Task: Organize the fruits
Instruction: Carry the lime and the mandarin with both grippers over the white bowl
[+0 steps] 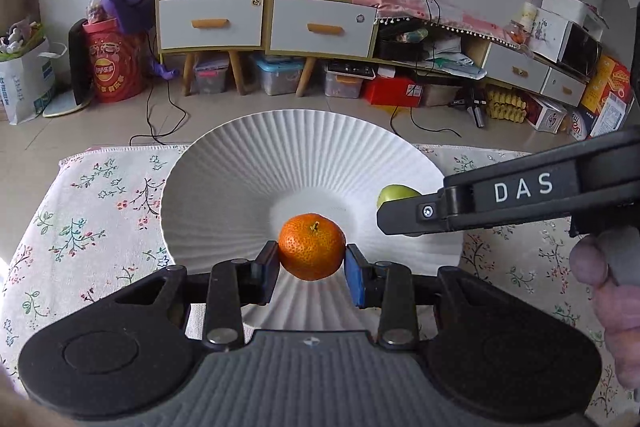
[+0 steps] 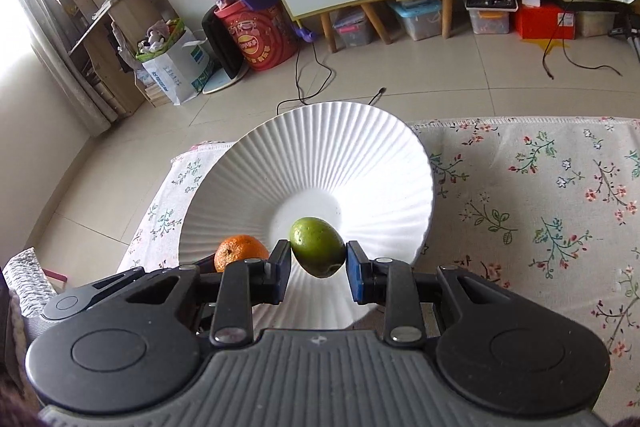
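A white ribbed plate [image 1: 240,179] [image 2: 320,155] sits on the floral cloth at the table's far left edge. My left gripper [image 1: 312,261] is shut on an orange mandarin [image 1: 312,246] and holds it over the plate's near part. My right gripper [image 2: 318,263] is shut on a green fruit [image 2: 318,246] and holds it over the plate, just right of the mandarin [image 2: 240,251]. In the left wrist view the right gripper's black arm marked DAS comes in from the right and hides most of the green fruit [image 1: 396,194].
The floral tablecloth [image 2: 540,211] [image 1: 92,211] spreads to the right of the plate. Beyond the table edge lie tiled floor [image 2: 240,99], cables, a cabinet with drawers [image 1: 264,23], storage boxes and a red bucket [image 1: 116,67].
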